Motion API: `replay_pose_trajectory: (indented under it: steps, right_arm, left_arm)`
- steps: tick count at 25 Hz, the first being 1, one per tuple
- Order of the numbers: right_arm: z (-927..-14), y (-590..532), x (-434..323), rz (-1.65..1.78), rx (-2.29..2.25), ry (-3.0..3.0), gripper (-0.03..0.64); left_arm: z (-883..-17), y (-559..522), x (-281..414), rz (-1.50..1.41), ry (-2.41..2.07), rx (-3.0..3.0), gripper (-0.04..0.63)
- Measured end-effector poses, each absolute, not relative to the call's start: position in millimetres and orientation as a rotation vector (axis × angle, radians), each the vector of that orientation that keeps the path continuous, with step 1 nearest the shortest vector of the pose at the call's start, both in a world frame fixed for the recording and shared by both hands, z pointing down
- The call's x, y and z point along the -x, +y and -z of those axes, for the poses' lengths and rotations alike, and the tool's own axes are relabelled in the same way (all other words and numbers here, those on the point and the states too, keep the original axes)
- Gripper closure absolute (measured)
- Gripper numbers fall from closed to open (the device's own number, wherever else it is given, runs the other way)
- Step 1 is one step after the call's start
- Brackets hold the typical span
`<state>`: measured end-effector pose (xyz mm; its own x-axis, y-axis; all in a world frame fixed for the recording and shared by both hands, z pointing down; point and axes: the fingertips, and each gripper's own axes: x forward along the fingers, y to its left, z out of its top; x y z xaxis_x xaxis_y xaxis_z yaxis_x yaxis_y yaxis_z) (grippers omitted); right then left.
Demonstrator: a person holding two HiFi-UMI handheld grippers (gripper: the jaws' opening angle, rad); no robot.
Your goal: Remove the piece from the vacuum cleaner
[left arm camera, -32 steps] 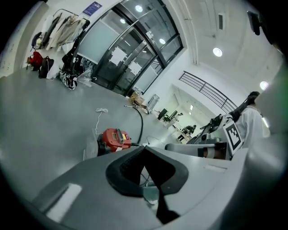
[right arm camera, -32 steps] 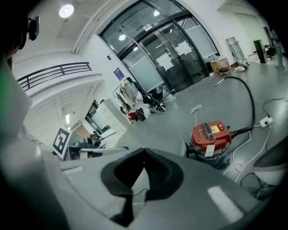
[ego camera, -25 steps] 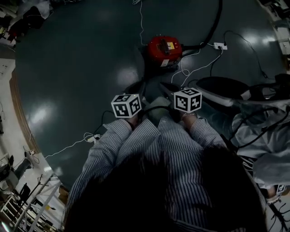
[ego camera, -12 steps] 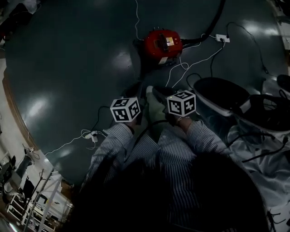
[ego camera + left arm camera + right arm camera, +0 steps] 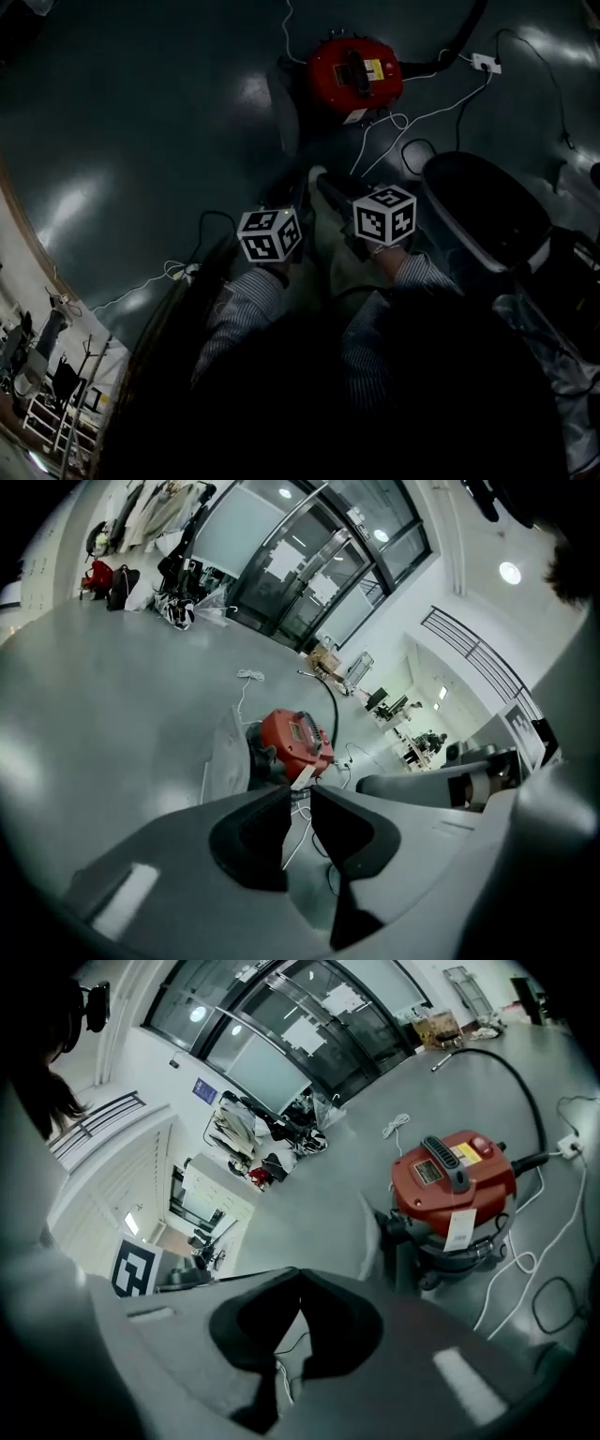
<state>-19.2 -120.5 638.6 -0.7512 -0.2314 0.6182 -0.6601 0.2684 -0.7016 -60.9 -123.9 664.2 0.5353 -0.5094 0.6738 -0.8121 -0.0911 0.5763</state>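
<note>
Vacuum (image 5: pixel 354 70) sits untouched, top centre; left gripper (image 5: pixel 301 792) opening on nothing, right gripper (image 5: pixel 298 1277) pinched closed, empty; removal not yet started.

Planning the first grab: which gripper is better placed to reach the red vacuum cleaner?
Probably left: the left gripper has empty jaws opening, with the vacuum cleaner straight beyond them. The right gripper is shut, the cleaner off to its side.

Large open lab-type hall. Glass doors (image 5: pixel 309 564) are lining the far wall; ceiling lights (image 5: pixel 510 572) are glaring off a polished grey floor (image 5: pixel 131 131). Cables (image 5: pixel 422 120) are trailing across it.
</note>
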Motion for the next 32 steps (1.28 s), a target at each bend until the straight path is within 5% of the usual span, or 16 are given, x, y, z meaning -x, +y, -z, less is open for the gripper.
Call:
replay_pose_trajectory:
  steps: [11,19,25,32]
  right_arm:
    - [-736,-108,18,-1.566,-0.813,-2.084,0.615]
    - [-750,-116,17,-1.594,-0.828,-2.105,0.615]
    - [-752,-113,4,-1.598,-0.854,-2.081,0.615]
    - [-747,-110,5,-1.61,-0.862,-2.071,0.615]
  left_arm:
    - [-779,-128,63,-0.506,-1.137,-1.709,0.42]
    - [-835,-137,61,-0.596,-1.128,-1.686,0.419]
    - [-851,-142,62,-0.646,-1.123,-1.686,0.522]
    - [-842,-144,68,-0.606,-1.116,-1.678,0.566]
